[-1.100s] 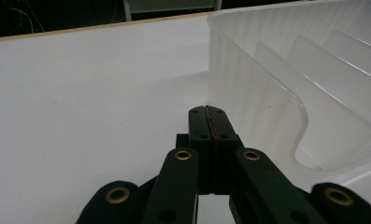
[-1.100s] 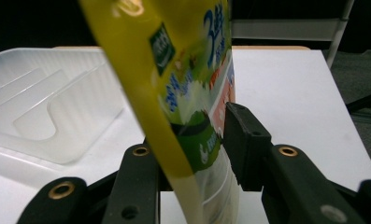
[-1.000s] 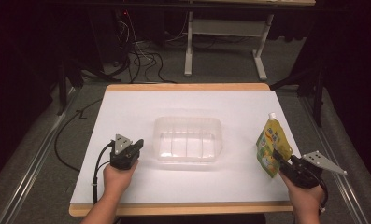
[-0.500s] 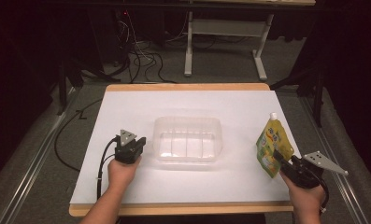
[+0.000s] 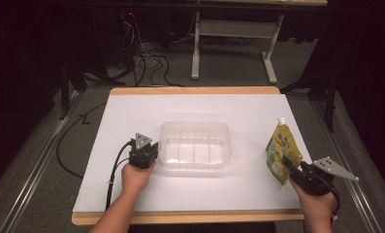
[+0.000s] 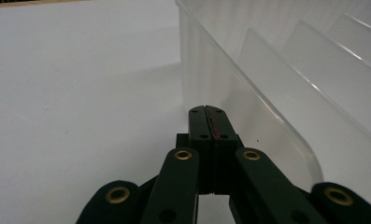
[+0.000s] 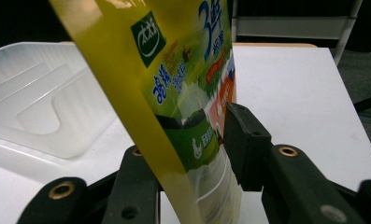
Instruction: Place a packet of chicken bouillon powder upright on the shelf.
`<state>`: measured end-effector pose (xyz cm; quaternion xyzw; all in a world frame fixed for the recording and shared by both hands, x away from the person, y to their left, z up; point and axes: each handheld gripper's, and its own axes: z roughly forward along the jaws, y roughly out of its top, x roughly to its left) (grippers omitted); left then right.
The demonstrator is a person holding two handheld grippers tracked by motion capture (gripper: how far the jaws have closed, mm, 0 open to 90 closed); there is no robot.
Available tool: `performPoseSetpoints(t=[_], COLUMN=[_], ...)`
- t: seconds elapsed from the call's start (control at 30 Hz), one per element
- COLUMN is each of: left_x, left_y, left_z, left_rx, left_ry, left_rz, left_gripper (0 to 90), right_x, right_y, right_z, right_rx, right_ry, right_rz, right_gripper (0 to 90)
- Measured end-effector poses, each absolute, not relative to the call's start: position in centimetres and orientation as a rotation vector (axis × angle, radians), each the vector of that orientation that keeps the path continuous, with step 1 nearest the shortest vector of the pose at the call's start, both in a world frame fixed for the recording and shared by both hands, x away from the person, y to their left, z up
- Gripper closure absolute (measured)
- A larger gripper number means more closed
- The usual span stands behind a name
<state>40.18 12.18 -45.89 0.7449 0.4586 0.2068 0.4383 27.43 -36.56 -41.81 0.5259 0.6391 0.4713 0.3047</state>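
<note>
A clear plastic tub [image 5: 195,144] sits in the middle of the white table. My left gripper [image 5: 148,148] is shut with nothing in it, its tip right at the tub's near left corner; in the left gripper view the closed left gripper [image 6: 206,111] rests beside the tub's wall [image 6: 230,74]. A yellow-green spouted drink pouch [image 5: 281,153] stands upright at the right side, and my right gripper [image 5: 288,165] is shut on its lower part. In the right gripper view the pouch [image 7: 174,79] sits between the jaws of the right gripper [image 7: 192,140], with the tub [image 7: 43,112] behind at left.
The white sheet [image 5: 200,107] covers a wooden table top. Beyond the table's far edge are cables [image 5: 146,63] on the floor and the white legs of a desk frame [image 5: 233,43]. A black cable [image 5: 113,170] trails from the left gripper across the sheet.
My left gripper has slid to the right, up to the tub's near left corner. The right gripper and the pouch have stayed where they were.
</note>
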Motion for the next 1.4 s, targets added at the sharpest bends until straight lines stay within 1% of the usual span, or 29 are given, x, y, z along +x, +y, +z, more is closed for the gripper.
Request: performPoseSetpoints(t=[0.23,0.37,0.43,0.7,0.77,0.87,0.97,1.13,1.23,1.33,1.4], left_x=[39.7,39.7,39.6,38.5,38.6,38.7,38.7,38.7,38.5,38.4,37.9], left_y=[11.8,11.1,11.0,10.6,10.8,11.1,11.3,12.1,12.5,12.8,13.2], left_z=[-45.9,-45.8,-45.7,-45.2,-45.2,-45.2,-45.2,-45.1,-45.0,-44.8,-44.6], left_rx=[1.841,1.853,1.847,1.853,1.848,1.844,1.839,1.809,1.792,1.773,1.773], left_ry=[1.102,1.069,1.068,1.029,1.032,1.029,1.043,1.055,1.071,1.067,1.047], left_rz=[0.486,0.494,0.477,0.462,0.452,0.45,0.461,0.469,0.489,0.488,0.525], left_gripper=[90.0,90.0,90.0,89.4,85.1,81.9,74.3,68.6,61.1,59.2,57.5], right_x=[27.4,27.5,27.5,27.6,27.7,27.9,27.9,27.9,27.7,27.6,27.6], right_y=[-36.6,-36.6,-36.6,-37.1,-37.2,-37.4,-37.5,-37.5,-37.3,-37.2,-36.8], right_z=[-41.8,-41.6,-41.5,-41.4,-41.4,-41.3,-41.2,-40.8,-40.3,-40.0,-39.6], right_rx=[1.394,1.417,1.425,1.414,1.416,1.413,1.419,1.417,1.41,1.403,1.391], right_ry=[1.694,1.677,1.66,1.632,1.632,1.628,1.617,1.594,1.577,1.571,1.561], right_rz=[1.245,1.22,1.204,1.166,1.163,1.161,1.17,1.207,1.232,1.259,1.272], right_gripper=[68.8,74.4,78.3,89.5,90.0,90.0,90.0,90.0,90.0,90.0,90.0])
